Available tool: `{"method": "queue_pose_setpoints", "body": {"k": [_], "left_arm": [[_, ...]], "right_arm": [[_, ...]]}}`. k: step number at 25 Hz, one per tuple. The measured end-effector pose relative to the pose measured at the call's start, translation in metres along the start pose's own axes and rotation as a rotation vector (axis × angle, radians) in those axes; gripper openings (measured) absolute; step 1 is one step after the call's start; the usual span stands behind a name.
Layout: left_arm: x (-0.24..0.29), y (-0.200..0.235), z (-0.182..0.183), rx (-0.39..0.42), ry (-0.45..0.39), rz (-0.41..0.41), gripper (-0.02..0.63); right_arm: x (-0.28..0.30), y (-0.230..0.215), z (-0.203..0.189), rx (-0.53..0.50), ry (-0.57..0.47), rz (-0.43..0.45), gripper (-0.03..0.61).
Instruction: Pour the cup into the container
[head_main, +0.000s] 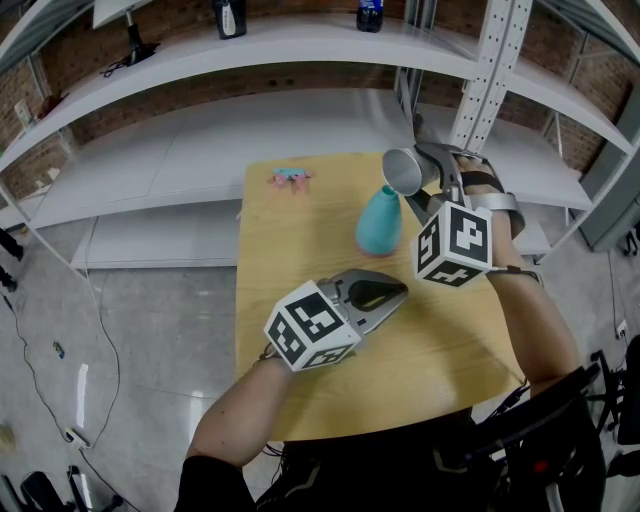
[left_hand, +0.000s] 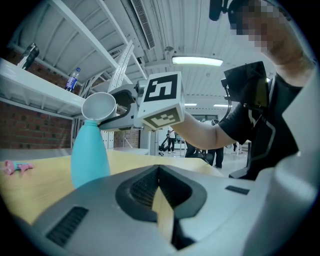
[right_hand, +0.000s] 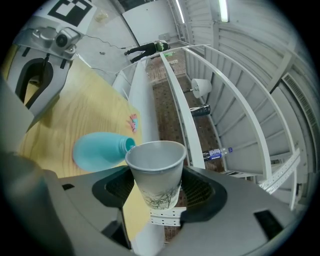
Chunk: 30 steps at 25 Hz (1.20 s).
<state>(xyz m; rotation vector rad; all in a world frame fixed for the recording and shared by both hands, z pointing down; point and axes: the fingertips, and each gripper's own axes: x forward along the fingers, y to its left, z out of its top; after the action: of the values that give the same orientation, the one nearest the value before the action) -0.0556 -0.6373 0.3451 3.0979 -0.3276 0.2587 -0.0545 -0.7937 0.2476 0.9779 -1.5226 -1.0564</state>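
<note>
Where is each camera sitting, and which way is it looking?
Head view: on the person's head, looking down at table, teal bottle, forearms, left tongs, right tongs.
Left gripper view: on the left tongs, looking across at the bottle and the cup in the right tongs; an arm shows.
Right gripper view: on the right tongs, looking past the cup at the bottle and left tongs.
All three share the bottle.

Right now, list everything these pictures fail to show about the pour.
1. Contents of the white paper cup: right gripper view, its own rim hides the bottom.
2. Fill level of the teal bottle-shaped container: every view, opaque wall.
3. What the small pink object is: head view, too small; left gripper view, blurred at the edge.
</note>
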Motion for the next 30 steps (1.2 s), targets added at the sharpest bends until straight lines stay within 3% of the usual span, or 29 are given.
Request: {"method": "queue_pose_setpoints", "body": {"k": [16,30], "left_arm": [[-0.001,-0.001,0.0,0.0,0.001,-0.003,0.002],[-0.002,-0.001,-0.002,0.003,0.002,-0.008,0.002]], "right_arm": [[0.0,0.003,0.0,0.046,-0.014,-0.001,0.301],[-0.005,0.015,-0.026,0.557,-0.146,0.115,0.301]]}}
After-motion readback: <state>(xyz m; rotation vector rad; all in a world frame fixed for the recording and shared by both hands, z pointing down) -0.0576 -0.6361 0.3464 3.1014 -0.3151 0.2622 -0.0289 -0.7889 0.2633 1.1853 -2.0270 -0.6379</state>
